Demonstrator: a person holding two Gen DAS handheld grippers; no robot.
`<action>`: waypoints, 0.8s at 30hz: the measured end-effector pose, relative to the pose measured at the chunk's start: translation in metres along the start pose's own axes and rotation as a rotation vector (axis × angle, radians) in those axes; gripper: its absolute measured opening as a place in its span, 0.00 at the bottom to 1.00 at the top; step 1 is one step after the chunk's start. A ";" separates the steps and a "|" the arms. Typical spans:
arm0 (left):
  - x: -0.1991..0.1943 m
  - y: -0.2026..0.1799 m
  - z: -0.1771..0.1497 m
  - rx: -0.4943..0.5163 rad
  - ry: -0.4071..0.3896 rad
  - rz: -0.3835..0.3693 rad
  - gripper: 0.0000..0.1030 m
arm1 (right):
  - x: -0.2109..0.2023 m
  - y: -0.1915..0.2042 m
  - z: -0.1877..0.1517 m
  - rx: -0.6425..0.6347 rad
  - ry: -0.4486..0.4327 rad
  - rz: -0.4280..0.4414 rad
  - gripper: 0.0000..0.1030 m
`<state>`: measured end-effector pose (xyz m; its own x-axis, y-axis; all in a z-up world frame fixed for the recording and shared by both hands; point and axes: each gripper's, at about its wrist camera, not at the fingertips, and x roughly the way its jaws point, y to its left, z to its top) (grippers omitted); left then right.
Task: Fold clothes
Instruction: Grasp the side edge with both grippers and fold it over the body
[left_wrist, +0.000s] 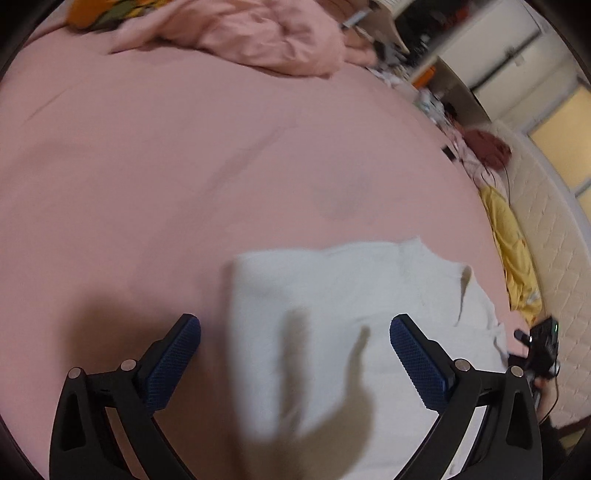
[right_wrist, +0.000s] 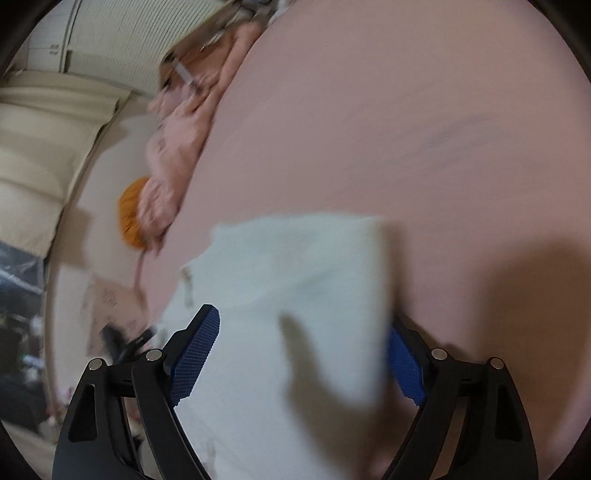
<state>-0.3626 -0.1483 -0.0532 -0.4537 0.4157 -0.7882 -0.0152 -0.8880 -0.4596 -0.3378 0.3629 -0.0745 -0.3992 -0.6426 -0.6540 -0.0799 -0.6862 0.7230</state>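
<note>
White garment (left_wrist: 351, 314), partly folded, lying on the near part of the pink bed (left_wrist: 184, 166). Left gripper (left_wrist: 295, 354) and right gripper (right_wrist: 304, 354) hover over it, fingers released and grasping nothing. The cloth looks light, soft and limp; best pinched at a corner or folded edge.

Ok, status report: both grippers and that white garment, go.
Left gripper open, empty, over the white cloth garment. Right gripper open, straddling its edge. Garment partly folded on the pink bedsheet. Nothing in the way.

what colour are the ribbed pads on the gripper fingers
Dark blue pads on black fingers, clearest in the left wrist view.
</note>
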 end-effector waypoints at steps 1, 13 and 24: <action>0.004 -0.007 0.001 0.029 0.008 0.006 0.94 | 0.005 0.002 0.002 -0.002 0.012 0.006 0.81; -0.006 -0.037 0.017 0.083 -0.074 -0.101 0.26 | -0.017 -0.018 0.002 0.080 -0.081 0.071 0.17; 0.009 -0.107 0.096 0.145 -0.172 -0.176 0.23 | -0.067 -0.004 0.064 -0.009 -0.217 0.057 0.12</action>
<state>-0.4510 -0.0683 0.0283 -0.5771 0.5372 -0.6151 -0.2287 -0.8294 -0.5098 -0.3690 0.4304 -0.0187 -0.5899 -0.5925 -0.5486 -0.0438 -0.6549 0.7544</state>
